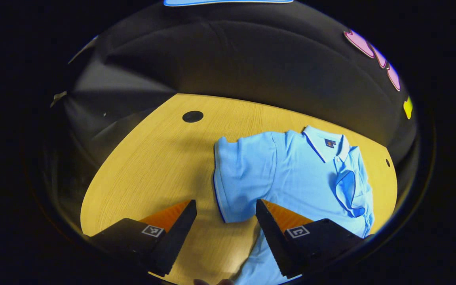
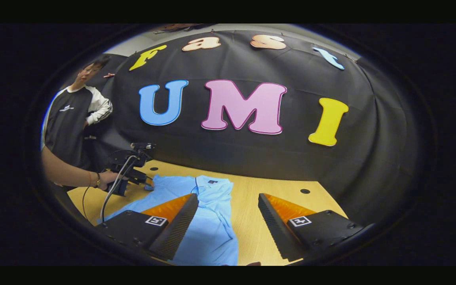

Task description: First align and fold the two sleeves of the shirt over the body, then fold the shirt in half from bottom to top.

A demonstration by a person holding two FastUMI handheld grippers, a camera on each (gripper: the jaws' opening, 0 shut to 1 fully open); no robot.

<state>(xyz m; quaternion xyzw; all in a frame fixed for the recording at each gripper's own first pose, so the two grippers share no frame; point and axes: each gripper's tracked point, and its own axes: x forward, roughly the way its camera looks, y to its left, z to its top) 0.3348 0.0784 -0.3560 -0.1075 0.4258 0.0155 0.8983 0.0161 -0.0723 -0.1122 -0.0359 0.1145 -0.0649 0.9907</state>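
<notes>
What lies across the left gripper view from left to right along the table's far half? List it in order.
Round black hole in the table → spread-out sleeve → collar → folded-over sleeve → small dark hole near the table's right edge.

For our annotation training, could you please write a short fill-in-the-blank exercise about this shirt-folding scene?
1. The light blue polo shirt lies on a ____ table.
2. The left gripper has its jaws ____, holding nothing.
3. In the left gripper view, the sleeve folded over the body is the one on the ____ side of the picture.
4. The right gripper hovers with its jaws ____.

Missing words: wooden; open; right; open
</notes>
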